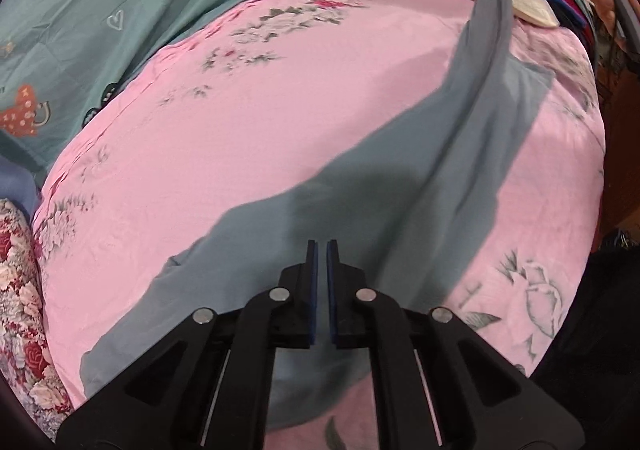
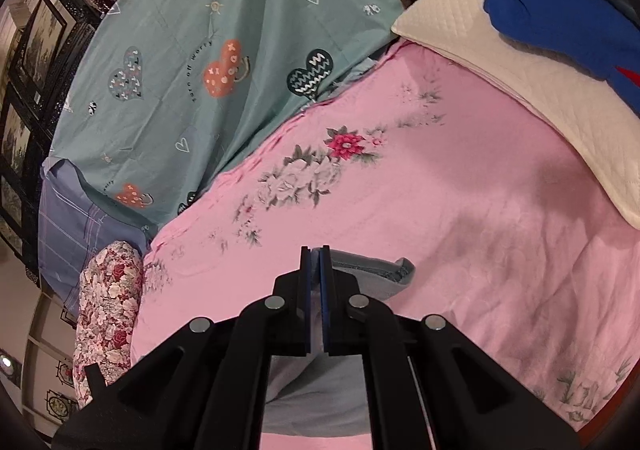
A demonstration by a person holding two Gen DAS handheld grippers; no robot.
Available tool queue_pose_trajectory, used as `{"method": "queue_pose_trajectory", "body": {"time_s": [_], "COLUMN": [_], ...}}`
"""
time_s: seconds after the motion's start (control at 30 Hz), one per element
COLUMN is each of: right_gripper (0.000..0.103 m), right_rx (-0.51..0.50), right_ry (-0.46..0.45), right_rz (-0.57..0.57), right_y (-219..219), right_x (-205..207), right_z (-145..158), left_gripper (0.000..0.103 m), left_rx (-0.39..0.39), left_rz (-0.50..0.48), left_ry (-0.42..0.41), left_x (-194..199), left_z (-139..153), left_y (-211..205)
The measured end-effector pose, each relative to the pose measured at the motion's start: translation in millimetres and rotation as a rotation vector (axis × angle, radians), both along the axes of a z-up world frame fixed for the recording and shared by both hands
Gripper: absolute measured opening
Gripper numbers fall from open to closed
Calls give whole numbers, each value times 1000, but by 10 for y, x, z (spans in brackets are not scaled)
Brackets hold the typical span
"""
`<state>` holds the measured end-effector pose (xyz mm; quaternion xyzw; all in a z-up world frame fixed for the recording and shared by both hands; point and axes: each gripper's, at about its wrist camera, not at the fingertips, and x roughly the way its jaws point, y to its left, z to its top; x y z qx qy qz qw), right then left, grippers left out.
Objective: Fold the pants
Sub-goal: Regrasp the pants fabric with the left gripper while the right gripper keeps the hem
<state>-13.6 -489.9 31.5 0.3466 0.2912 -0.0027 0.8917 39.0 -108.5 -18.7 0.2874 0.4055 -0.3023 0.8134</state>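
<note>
1 grey pants (image 1: 460, 154) | 1 pink sheet (image 1: 240, 154) | left gripper (image 1: 322, 246) jaws closed, holding nothing visible | right gripper (image 2: 315, 250) jaws clamping pants

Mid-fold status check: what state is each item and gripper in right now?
Grey pants: partly lifted, one end pulled up off the pink sheet, the rest lying on it.
Right gripper: shut on the grey pants' edge.
Left gripper: shut; grip on fabric unclear.
White pillow: lying flat, blue garment on top.

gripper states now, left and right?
Left gripper: shut on pants.
Right gripper: shut on pants.
</note>
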Motion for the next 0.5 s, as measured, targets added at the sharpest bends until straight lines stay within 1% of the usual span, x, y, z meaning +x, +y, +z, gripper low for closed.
{"method": "queue_pose_trajectory", "body": {"time_s": [0.03, 0.07, 0.13, 0.27, 0.3, 0.33, 0.37, 0.43, 0.5], "right_gripper": [3, 3, 3, 3, 3, 3, 3, 3, 3], "right_rx": [-5, -13, -28, -43, -43, -43, -42, -43, -45], "right_ry": [-22, -36, -51, -56, -57, -58, -60, -64, -69], "right_rz": [5, 11, 22, 19, 16, 13, 11, 11, 11], "right_y": [26, 50, 91, 100, 90, 86, 81, 79, 73], "right_x": [10, 15, 18, 17, 10, -6, -15, -44, -80], "right_z": [84, 146, 236, 309, 314, 316, 320, 334, 347], "left_gripper": [4, 4, 5, 8, 11, 16, 20, 30, 36], "left_rx": [-11, -20, -27, 2, 1, 0, -1, -8, -8], "left_rz": [-1, -23, -89, -214, -227, -230, -223, -200, -185], "left_ry": [2, 6, 9, -1, -6, -13, -24, -31, -39], "left_x": [7, -39, -204, -572, -623, -637, -625, -559, -498], "left_z": [44, 80, 94, 19, 19, 19, 22, 27, 24], "left_y": [21, 25, -19, -181, -205, -215, -220, -205, -189]}}
